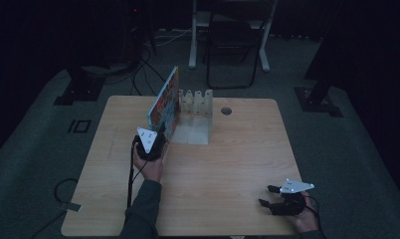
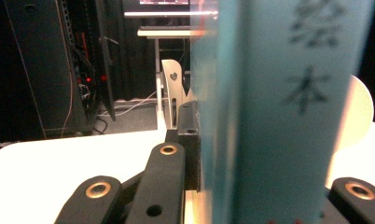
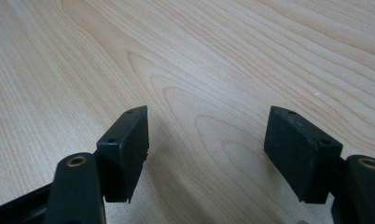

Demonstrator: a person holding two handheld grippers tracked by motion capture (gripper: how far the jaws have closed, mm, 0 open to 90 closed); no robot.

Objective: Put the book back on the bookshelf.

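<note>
A thin picture book [image 1: 165, 104] with a colourful cover stands upright and tilted on the wooden table [image 1: 238, 149], leaning at the left side of a pale slotted rack [image 1: 195, 117]. My left gripper [image 1: 158, 137] is shut on the book's near edge. In the left gripper view the teal spine [image 2: 279, 116] with dark characters sits between the jaws, and the rack [image 2: 174, 93] rises behind it. My right gripper [image 1: 267, 195] rests open near the table's front right corner. Its two pads [image 3: 129, 149] hover over bare wood with nothing between them.
A small round hole [image 1: 226, 110] sits in the table right of the rack. A folding chair [image 1: 233, 45] and white desk legs stand beyond the far edge. Cables and dark stand bases [image 1: 81, 89] lie on the floor at the left.
</note>
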